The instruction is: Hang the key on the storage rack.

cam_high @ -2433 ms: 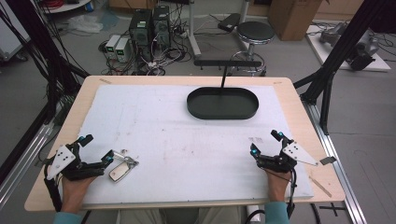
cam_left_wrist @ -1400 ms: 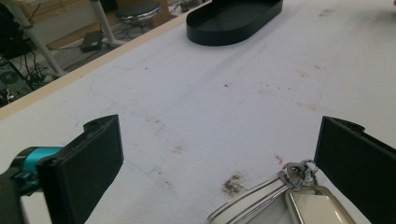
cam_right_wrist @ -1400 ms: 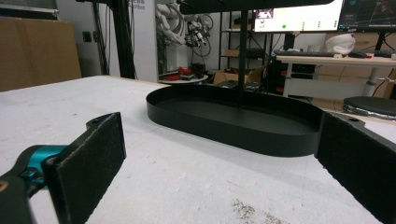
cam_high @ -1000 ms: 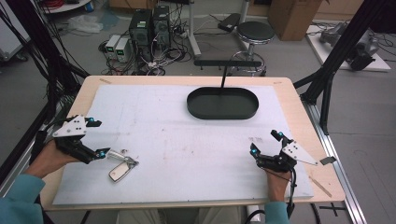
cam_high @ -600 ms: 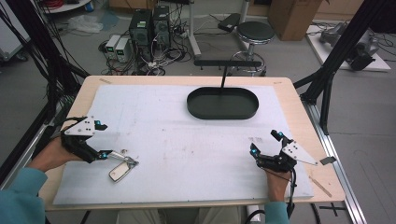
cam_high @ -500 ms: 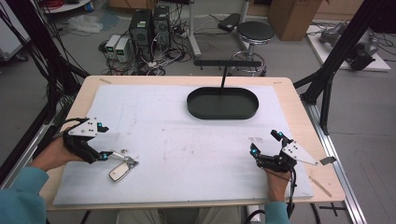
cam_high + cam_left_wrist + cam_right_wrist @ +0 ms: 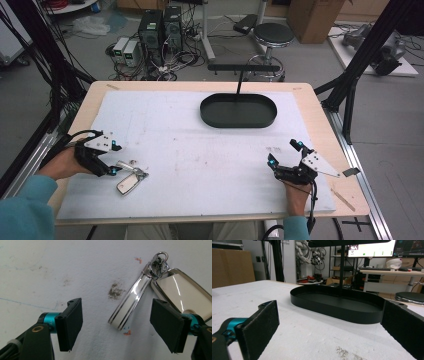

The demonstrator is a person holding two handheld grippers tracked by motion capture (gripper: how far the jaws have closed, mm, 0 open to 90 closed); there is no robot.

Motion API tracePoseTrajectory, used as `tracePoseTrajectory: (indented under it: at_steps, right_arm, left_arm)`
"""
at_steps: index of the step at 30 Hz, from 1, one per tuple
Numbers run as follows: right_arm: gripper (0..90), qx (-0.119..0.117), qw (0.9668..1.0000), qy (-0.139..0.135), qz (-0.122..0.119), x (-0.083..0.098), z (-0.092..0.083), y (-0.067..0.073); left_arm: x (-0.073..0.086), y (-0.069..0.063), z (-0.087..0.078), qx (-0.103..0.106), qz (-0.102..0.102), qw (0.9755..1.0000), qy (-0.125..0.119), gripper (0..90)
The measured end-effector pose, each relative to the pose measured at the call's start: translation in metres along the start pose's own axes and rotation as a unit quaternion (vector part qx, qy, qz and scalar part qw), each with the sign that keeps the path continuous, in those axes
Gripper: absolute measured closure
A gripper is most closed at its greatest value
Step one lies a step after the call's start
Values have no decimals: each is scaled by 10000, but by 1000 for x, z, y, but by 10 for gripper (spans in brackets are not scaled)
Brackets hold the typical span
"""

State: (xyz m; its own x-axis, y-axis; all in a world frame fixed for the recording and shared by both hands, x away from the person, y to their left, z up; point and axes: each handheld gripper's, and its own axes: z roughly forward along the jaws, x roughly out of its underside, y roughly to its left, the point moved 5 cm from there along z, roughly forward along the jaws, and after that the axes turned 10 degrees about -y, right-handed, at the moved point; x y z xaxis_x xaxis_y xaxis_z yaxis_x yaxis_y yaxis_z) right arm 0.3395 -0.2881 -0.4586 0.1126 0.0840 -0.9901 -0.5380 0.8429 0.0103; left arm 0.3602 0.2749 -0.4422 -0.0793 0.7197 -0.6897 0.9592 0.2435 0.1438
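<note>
From the high view, the left gripper (image 7: 114,159) is low over the bench (image 7: 210,150), right at the keys (image 7: 131,176). The keys lie flat on the white mat near the front left side. The right gripper (image 7: 285,159) rests far off on the right side, holding nothing. A black tray (image 7: 238,111) sits empty near the back, well apart from both.

In the left gripper view, the jaws are spread wide. A long white tag (image 7: 129,305) with shiny edges lies between them, closer to the right jaw. It hangs from a small ring (image 7: 158,259) together with a flat white fob (image 7: 182,293). The fob runs just beside and partly behind the right jaw.

I think the step is picking up the keys. To do it well, slide the gripper a bit so the tag sits in the middle of the gap. Go down until the jaw tips touch the mat, then close slowly across the thin sides of the tag. The shiny edges may slip, so squeeze firmly. Watch that the right jaw does not land on the fob.

In the right gripper view, the jaws are also spread wide, with nothing between them. The tray lies ahead, with bare mat before it.
</note>
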Motion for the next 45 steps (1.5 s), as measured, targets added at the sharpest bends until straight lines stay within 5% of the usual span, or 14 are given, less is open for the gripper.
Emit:
tracePoseTrajectory:
  at_steps: [9, 32, 45]
  right_arm:
    - [13, -9, 10000, -16, -20, 0, 0, 0]
    - [13, -9, 10000, -5, -22, 0, 0, 0]
    - [13, -12, 10000, -4, -30, 0, 0, 0]
  left_arm:
    - [6, 2, 6, 233, -208, 9994, 177, 294]
    - [11, 1, 17, 664, -156, 9970, 379, 474]
    - [13, 2, 17, 629, -177, 9968, 471, 594]
